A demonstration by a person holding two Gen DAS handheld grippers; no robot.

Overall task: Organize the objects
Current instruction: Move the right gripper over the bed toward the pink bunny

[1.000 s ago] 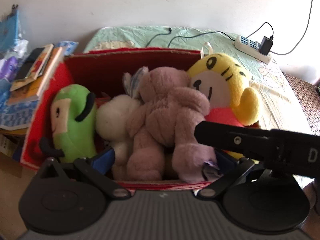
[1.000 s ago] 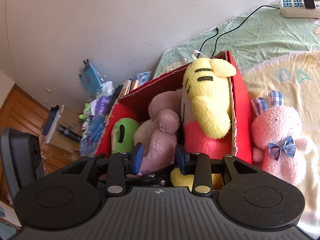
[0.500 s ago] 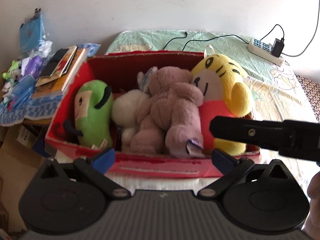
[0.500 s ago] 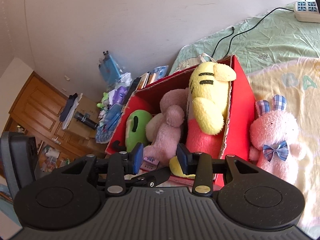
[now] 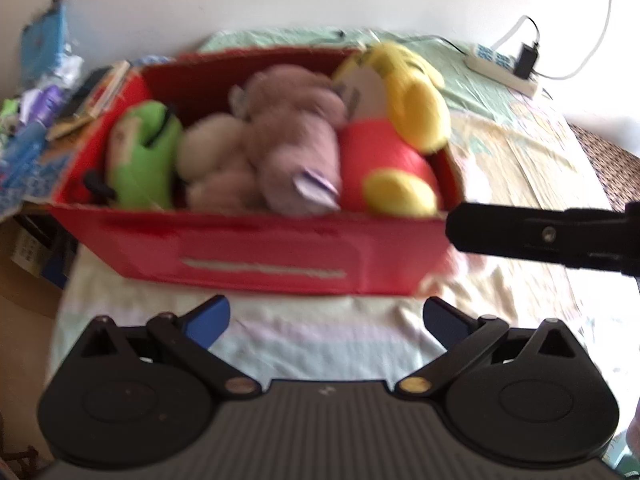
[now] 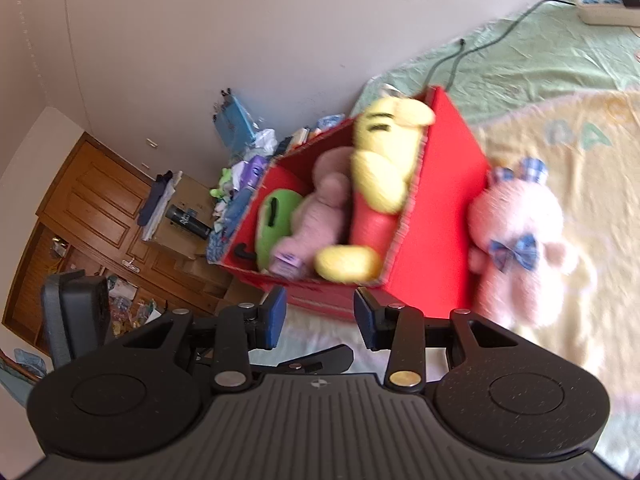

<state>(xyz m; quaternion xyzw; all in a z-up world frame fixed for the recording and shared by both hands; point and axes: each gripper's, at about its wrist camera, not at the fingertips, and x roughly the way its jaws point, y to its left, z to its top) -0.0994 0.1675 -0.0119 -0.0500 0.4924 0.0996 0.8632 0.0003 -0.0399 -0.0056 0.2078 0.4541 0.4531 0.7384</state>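
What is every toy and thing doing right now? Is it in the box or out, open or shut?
Red box: open-topped, on the bed, full of toys.
Green plush: inside the box.
Mauve bear: inside, lying down.
Yellow tiger plush: inside, leaning over the box's end.
Pink bunny: outside, against the box's side.
Left gripper: open, empty.
Right gripper: partly open, empty.
Power strip: charger plugged in.

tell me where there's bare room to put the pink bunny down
Bare bedspread in front of the red box, and right of the pink bunny toward the power strip. The box is packed with plush toys.
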